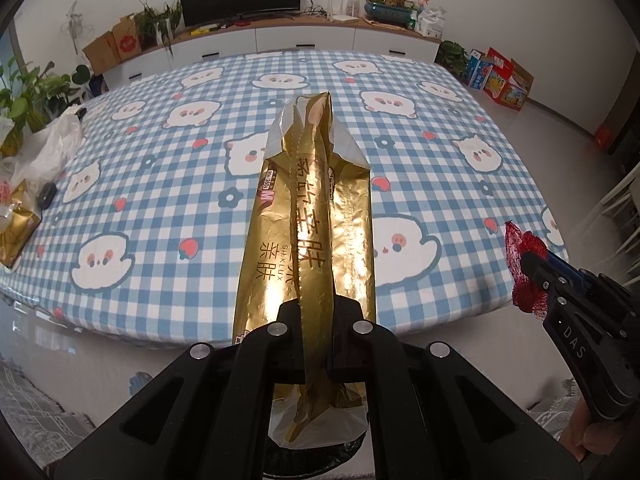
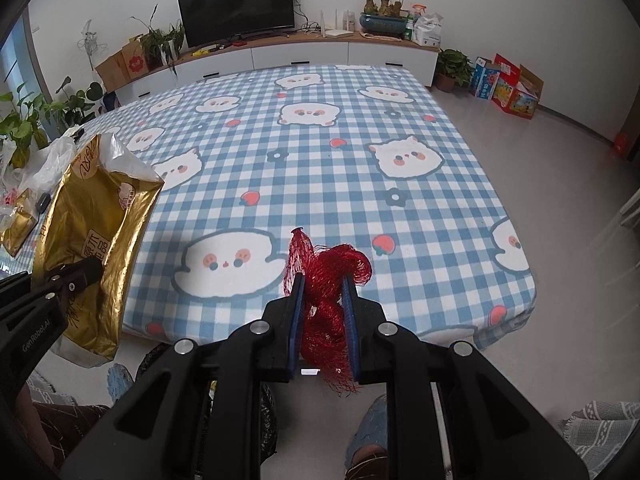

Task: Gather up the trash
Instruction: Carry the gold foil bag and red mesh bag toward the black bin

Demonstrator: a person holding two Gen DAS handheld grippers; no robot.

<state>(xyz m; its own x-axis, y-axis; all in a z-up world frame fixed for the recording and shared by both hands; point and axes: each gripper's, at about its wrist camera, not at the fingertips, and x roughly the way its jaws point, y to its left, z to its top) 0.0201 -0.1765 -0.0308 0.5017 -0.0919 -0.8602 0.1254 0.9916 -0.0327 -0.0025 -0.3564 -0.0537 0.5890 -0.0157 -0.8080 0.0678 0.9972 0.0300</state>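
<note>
My left gripper [image 1: 317, 312] is shut on a long empty gold foil package [image 1: 312, 216] with printed characters, held in the air off the near edge of the table. The package also shows in the right wrist view [image 2: 96, 232], with the left gripper [image 2: 78, 276] clamped on it. My right gripper [image 2: 323, 280] is shut on a bunched red mesh net bag [image 2: 320, 272], also held off the near table edge. The right gripper [image 1: 534, 276] and the red net [image 1: 520, 256] show at the right of the left wrist view.
A table with a blue checked cartoon cloth [image 2: 340, 152] fills the middle. At its left end lie a white plastic bag [image 1: 52, 148], a small gold pack [image 1: 18, 228] and a black object [image 1: 46, 194]. A dark bag [image 2: 268, 420] sits below on the floor. A TV cabinet [image 1: 304, 40] stands behind.
</note>
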